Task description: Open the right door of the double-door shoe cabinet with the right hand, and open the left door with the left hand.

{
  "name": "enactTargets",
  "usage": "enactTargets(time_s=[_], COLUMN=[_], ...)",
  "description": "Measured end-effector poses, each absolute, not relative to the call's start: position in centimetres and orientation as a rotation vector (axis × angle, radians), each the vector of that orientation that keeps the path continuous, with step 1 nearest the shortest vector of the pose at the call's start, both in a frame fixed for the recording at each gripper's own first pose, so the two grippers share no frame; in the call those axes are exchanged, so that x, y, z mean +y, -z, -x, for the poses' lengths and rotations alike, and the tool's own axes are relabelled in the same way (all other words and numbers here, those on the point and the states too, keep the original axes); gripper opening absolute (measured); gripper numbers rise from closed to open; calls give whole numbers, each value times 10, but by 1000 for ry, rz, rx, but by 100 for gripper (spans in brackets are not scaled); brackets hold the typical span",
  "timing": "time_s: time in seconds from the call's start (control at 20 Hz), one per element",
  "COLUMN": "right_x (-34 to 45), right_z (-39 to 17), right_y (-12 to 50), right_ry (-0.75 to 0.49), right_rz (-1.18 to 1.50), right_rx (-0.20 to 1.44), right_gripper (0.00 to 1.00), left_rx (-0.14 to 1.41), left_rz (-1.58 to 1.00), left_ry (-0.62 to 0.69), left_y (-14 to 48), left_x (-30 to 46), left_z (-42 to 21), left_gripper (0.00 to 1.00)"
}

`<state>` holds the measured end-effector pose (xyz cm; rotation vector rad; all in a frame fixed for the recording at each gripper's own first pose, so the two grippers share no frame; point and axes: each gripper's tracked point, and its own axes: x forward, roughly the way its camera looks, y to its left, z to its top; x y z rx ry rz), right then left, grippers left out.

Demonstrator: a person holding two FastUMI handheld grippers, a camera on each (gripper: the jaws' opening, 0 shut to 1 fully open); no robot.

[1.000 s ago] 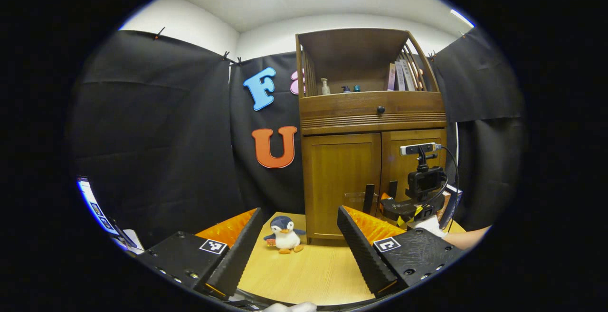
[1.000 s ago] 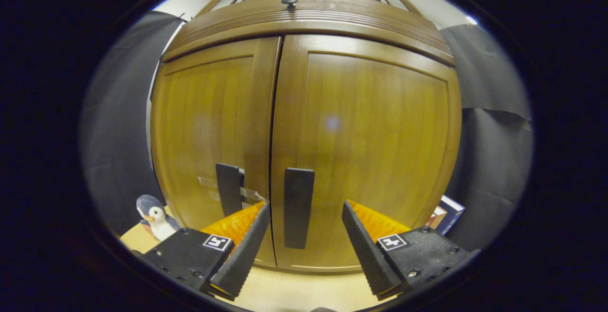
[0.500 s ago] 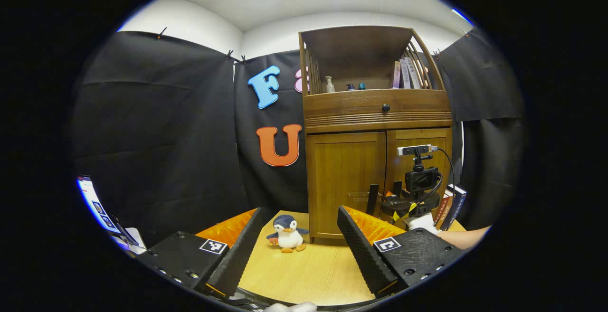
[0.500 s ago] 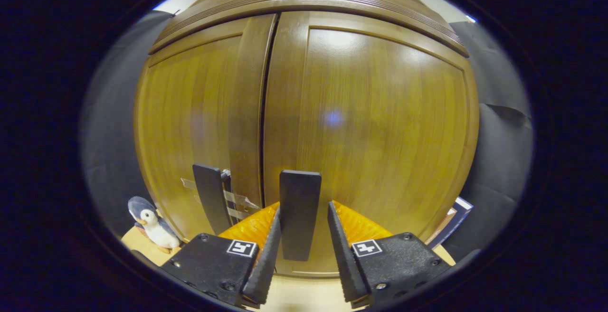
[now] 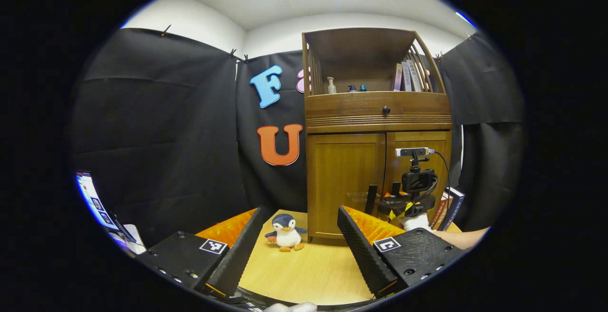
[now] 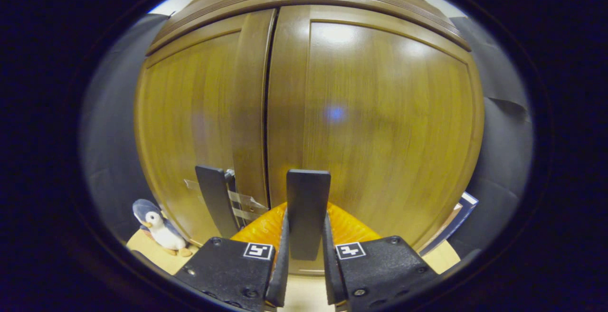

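While the shoe cabinet (image 5: 377, 160) stood at the back of the wooden table (image 5: 313, 269) with both lower doors flush and unopened, the right gripper (image 6: 305, 255) had its two fingers pressed against either side of the dark vertical handle of the right door (image 6: 308, 212), low on the right door (image 6: 380, 127) and just right of the cabinet's centre seam. The matching handle of the left door (image 6: 216, 200) stood free just left of that seam on the left door (image 6: 190, 122), with a strip of clear tape beside it. In the left gripper view the same right gripper (image 5: 408, 198), held by a white-gloved hand (image 5: 418, 222), sat at the foot of the cabinet's right door.

The left gripper (image 5: 299, 250) hung well in front of the cabinet, its fingers spread wide with nothing between them. A penguin plush (image 5: 285, 232) sat on the table just beside the cabinet's lower left corner. Above the doors, the cabinet had a drawer with a small dark knob (image 5: 386, 109), and an open shelf above that carried bottles (image 5: 331, 85) and upright books (image 5: 407, 76). More books (image 5: 450, 205) leaned against the cabinet's right side. No writing on the cabinet, the books or the bottles could be made out; square black-and-white markers sat on each gripper's finger mounts.
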<state>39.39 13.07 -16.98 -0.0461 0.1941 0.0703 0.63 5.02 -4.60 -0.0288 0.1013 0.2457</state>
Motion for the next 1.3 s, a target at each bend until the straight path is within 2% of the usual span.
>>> enactTargets(time_s=[0.05,0.1,0.15,0.2,0.3,0.35,0.4,0.45,1.2,1.3], right_x=[130,129,129,128,126,124,122,120,65,56], right_z=[-392,-387,-381,-374,-364,-357,-351,-344,-249,-239], right_y=[170,172,172,171,172,172,172,172,176,176], right_ry=[-74,-77,-79,-82,-94,-100,-106,-111,-125,-114], right_rz=[45,47,51,56,59,63,66,70,83,78], right_rx=[199,201,200,200,199,198,196,193,195,196], right_gripper=[35,34,34,34,34,34,34,34,34,31], left_rx=[102,101,100,100,101,100,100,99,84,83], left_rz=[32,37,41,43,42,43,44,45,40,40], left_ry=[-246,-248,-247,-247,-248,-247,-246,-245,-171,-161], left_y=[47,47,48,49,51,52,52,52,53,52], left_x=[50,50,49,49,51,51,50,50,37,37], left_z=[-5,0,4,10,15,16,17,18,23,23], left_gripper=[96,90,100,96,96,89,90,96,96,96])
